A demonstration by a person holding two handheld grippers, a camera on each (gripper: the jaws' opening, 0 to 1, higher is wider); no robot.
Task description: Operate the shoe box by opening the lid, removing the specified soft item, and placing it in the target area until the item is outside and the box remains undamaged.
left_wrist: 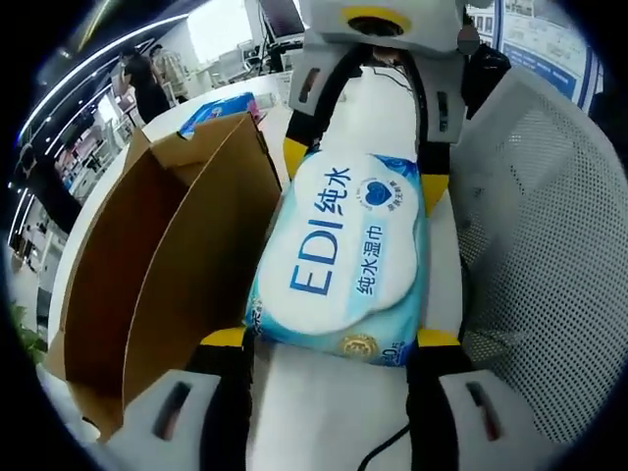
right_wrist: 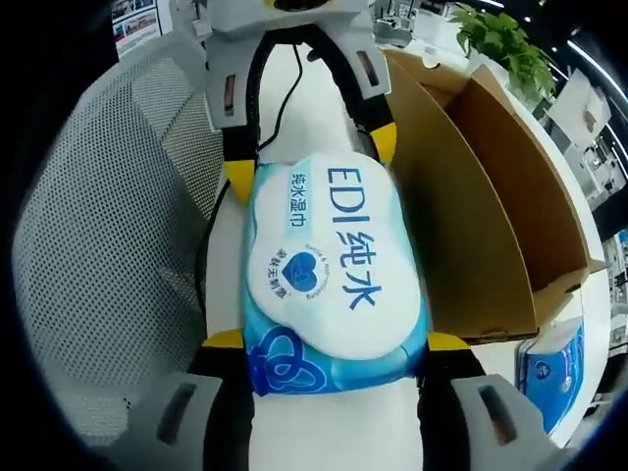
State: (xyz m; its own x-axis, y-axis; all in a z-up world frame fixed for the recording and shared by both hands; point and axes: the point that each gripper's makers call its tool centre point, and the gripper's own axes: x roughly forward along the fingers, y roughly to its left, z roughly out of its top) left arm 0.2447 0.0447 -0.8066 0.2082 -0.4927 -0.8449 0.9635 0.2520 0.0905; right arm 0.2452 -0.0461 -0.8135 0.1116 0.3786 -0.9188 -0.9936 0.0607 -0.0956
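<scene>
Between your two grippers, the wipes pack point(left_wrist: 343, 260) lies on the white table point(left_wrist: 324, 402), outside the open box point(left_wrist: 147, 275). Your left gripper point(left_wrist: 334, 339) pinches one end, your right gripper point(right_wrist: 334, 341) the other. A mesh chair point(right_wrist: 108, 226) stands near.

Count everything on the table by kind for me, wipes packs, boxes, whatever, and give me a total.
Wipes packs: 2, one held between both hand-held grippers, a second lying past the box
Cardboard box: 1, open
Mesh basket: 1
Total: 4
</scene>
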